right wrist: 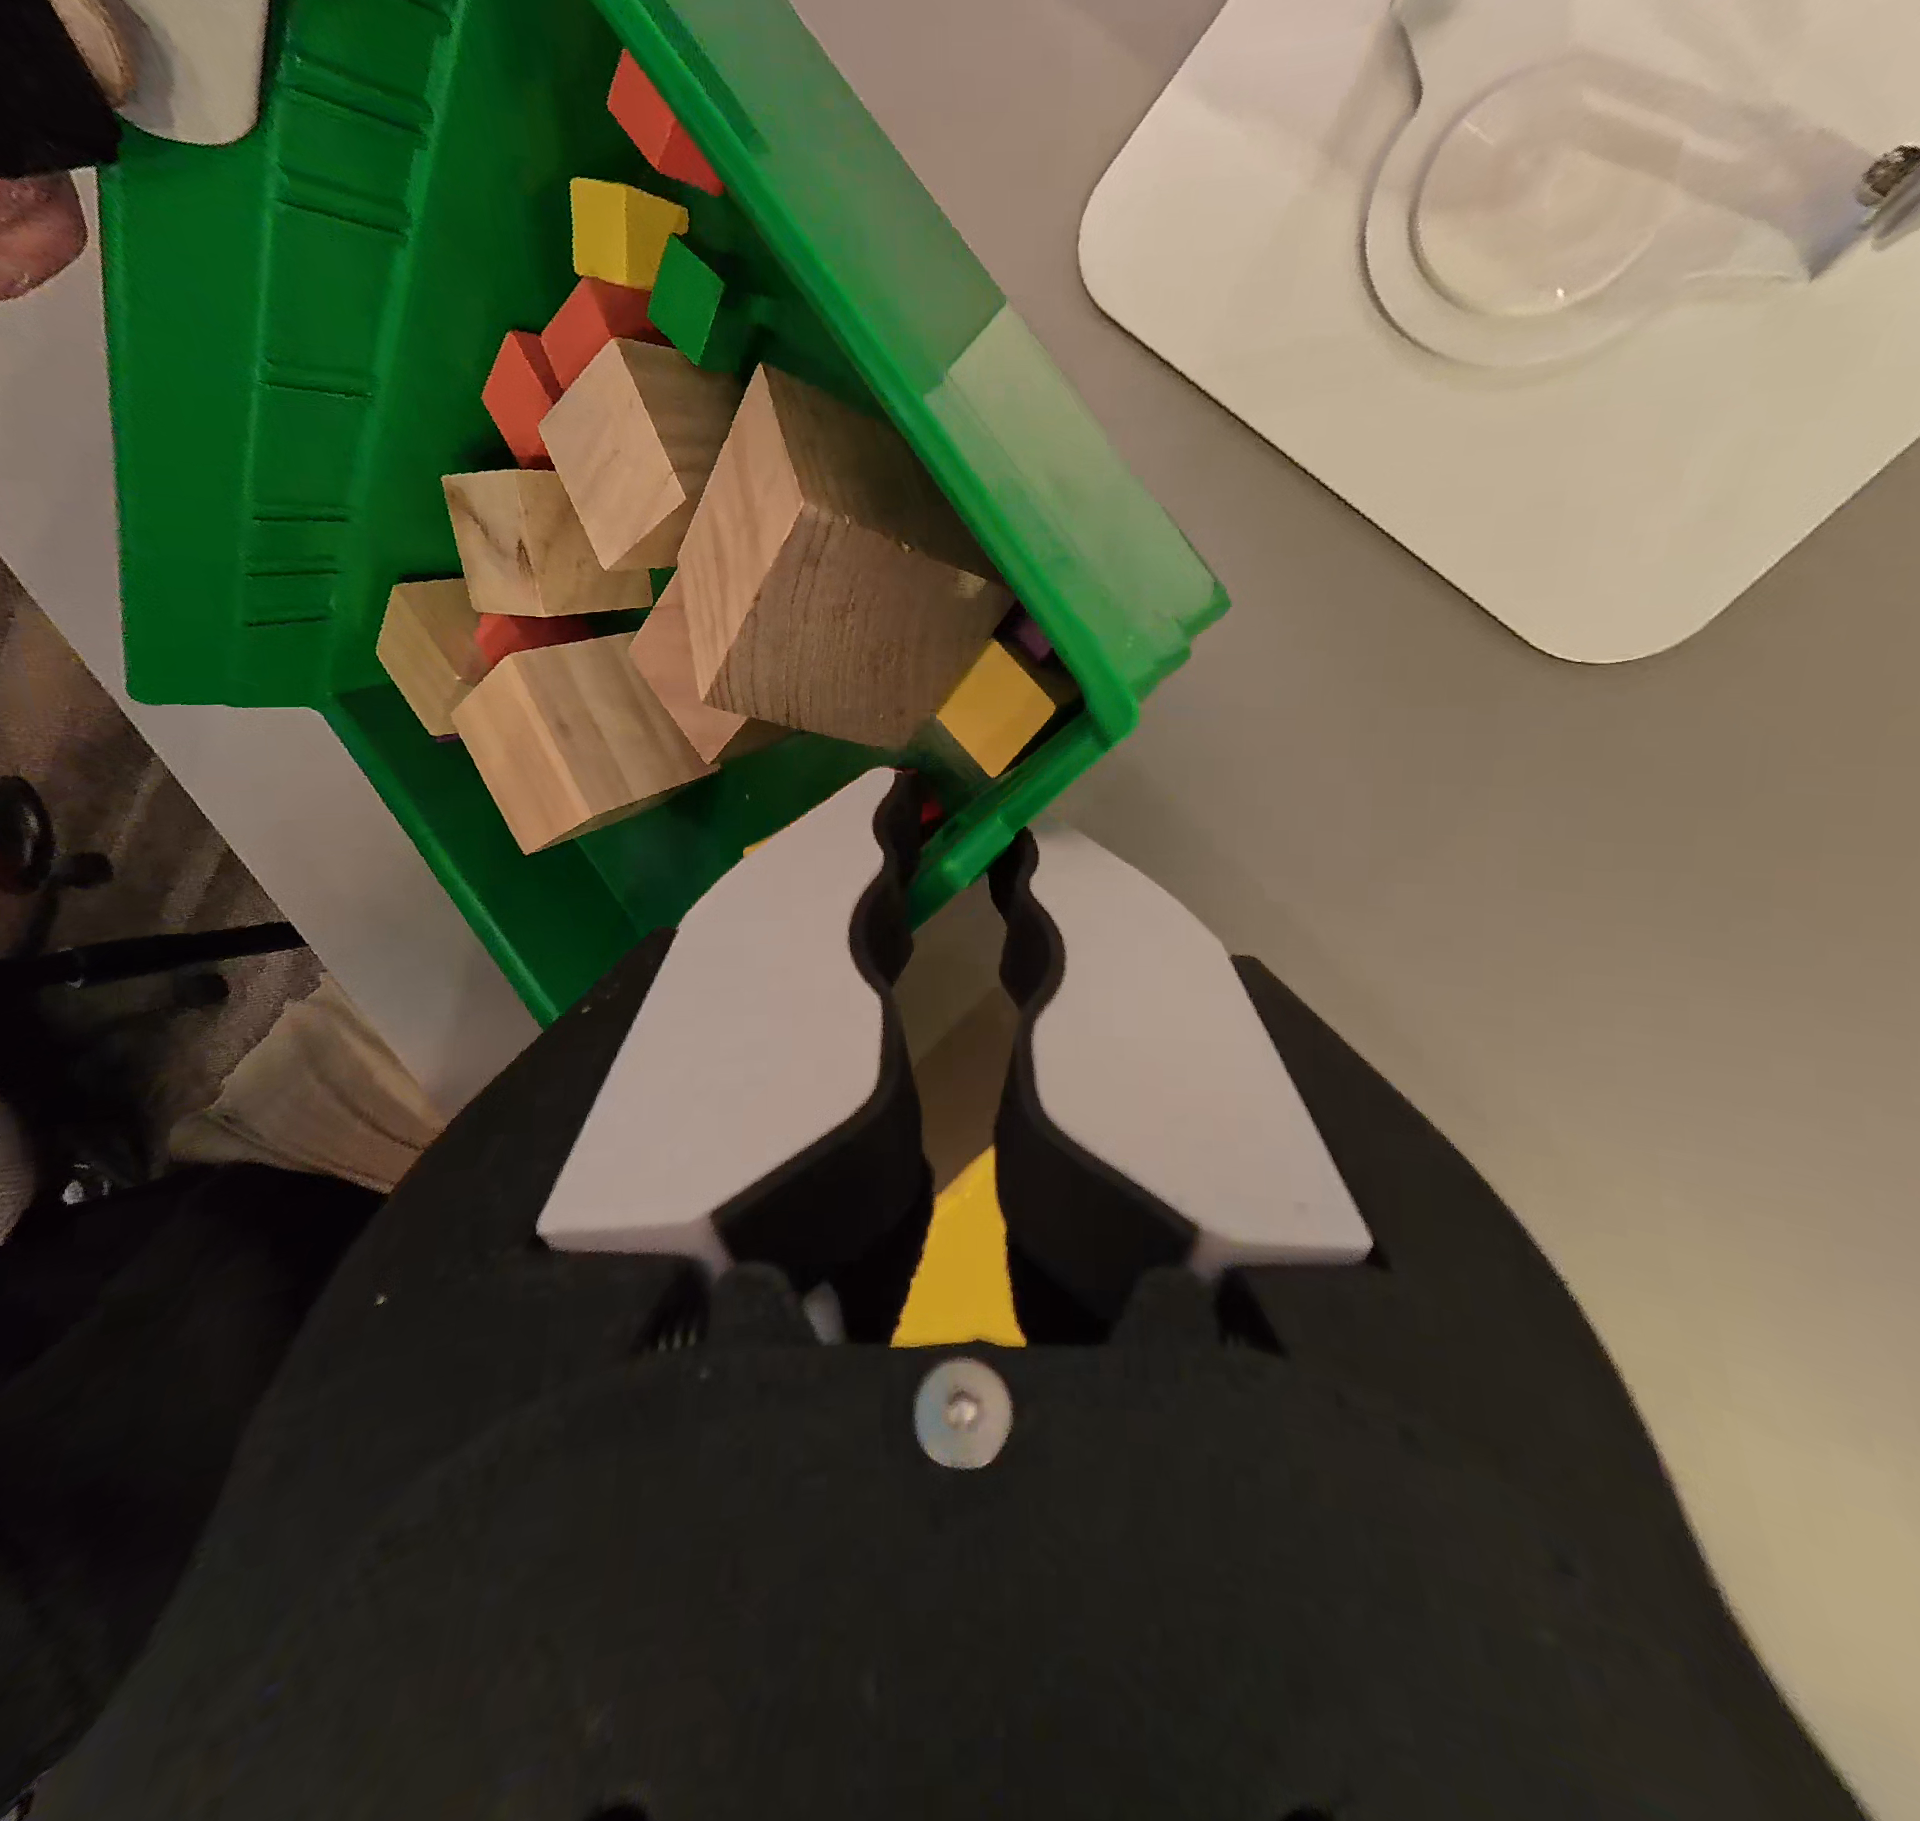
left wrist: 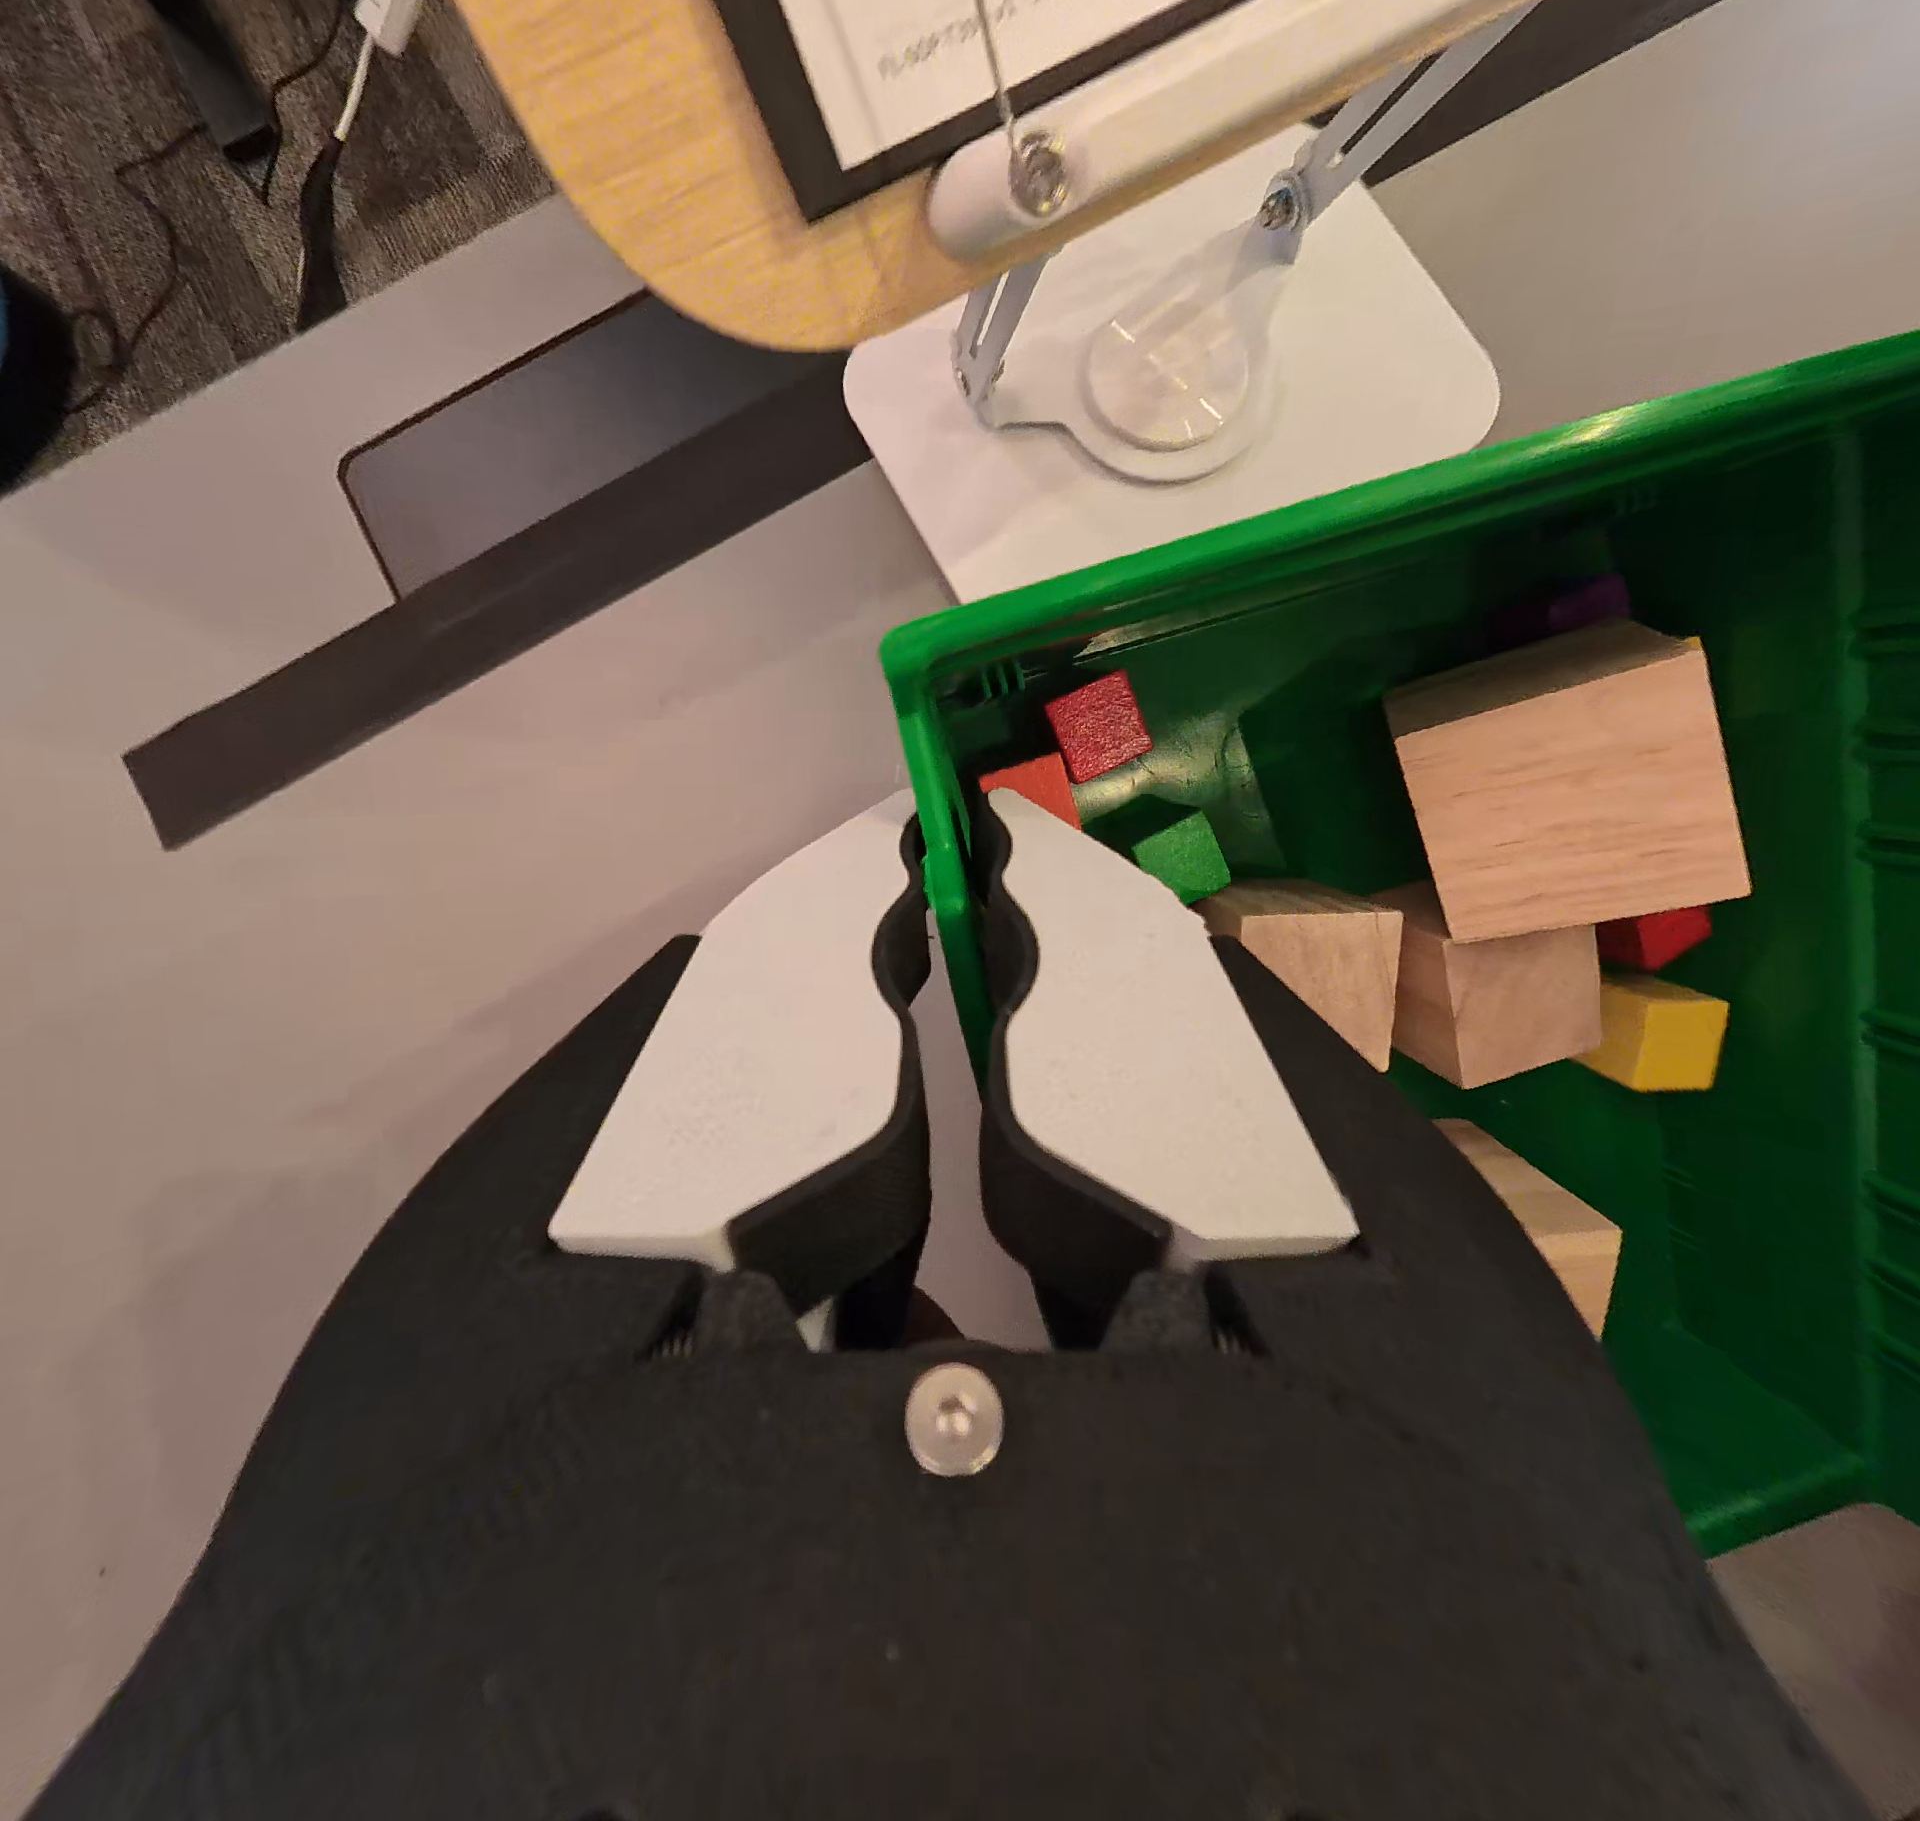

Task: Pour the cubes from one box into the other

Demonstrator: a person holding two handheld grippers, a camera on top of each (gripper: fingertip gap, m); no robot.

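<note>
A green plastic box [left wrist: 1351,524] is held tilted above the table by both grippers. It holds several plain wooden cubes [left wrist: 1558,784] and small coloured ones, such as a red cube [left wrist: 1098,722] and a yellow cube [left wrist: 1662,1033]. My left gripper [left wrist: 956,821] is shut on one end wall of the box. My right gripper [right wrist: 958,815] is shut on the opposite wall of the box [right wrist: 312,317], near a corner. The wooden cubes [right wrist: 831,566] lie heaped toward that corner. The left gripper [right wrist: 177,78] shows at the box's far end. A yellow surface [right wrist: 956,1262] shows between my right fingers; what it is I cannot tell.
A white stand base [left wrist: 1174,400] sits on the grey table [left wrist: 312,1044] just beyond the box, carrying a wood-framed board [left wrist: 644,109] overhead. The base also shows in the right wrist view [right wrist: 1558,369]. A dark strip [left wrist: 468,628] crosses the table. Floor with cables [left wrist: 156,109] lies past the edge.
</note>
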